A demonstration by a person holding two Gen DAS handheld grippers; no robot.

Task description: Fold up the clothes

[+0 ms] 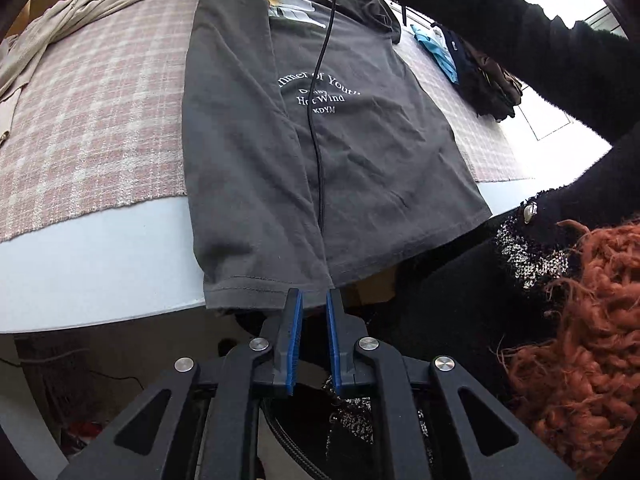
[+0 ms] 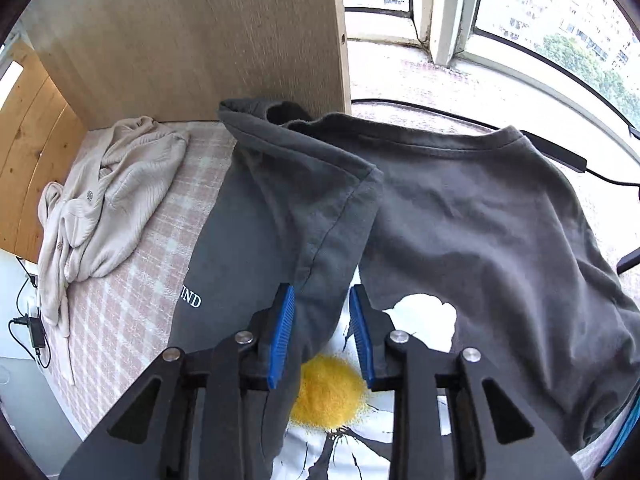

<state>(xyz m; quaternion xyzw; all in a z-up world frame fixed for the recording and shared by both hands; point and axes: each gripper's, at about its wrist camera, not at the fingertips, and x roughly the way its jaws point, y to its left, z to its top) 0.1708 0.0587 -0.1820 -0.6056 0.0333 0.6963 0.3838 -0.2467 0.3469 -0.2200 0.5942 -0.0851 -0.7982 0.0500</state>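
Pink checked cloth [image 1: 92, 120] covers most of the white bench [image 1: 100, 272], and a dark grey T-shirt [image 1: 360, 140] lies lengthwise along it, its left side folded over and its hem hanging off the near edge. Just below that hem, the left claw [image 1: 313, 300] has its blue pads slightly apart, holding nothing. A cream cardigan [image 1: 60, 28] lies far left.

From the right wrist, windows curve behind. The right claw [image 2: 322, 300] sits over the shirt's [image 2: 480, 220] daisy print, jaws apart, with the folded sleeve between them, not clamped. The cardigan [image 2: 112, 200] is left.
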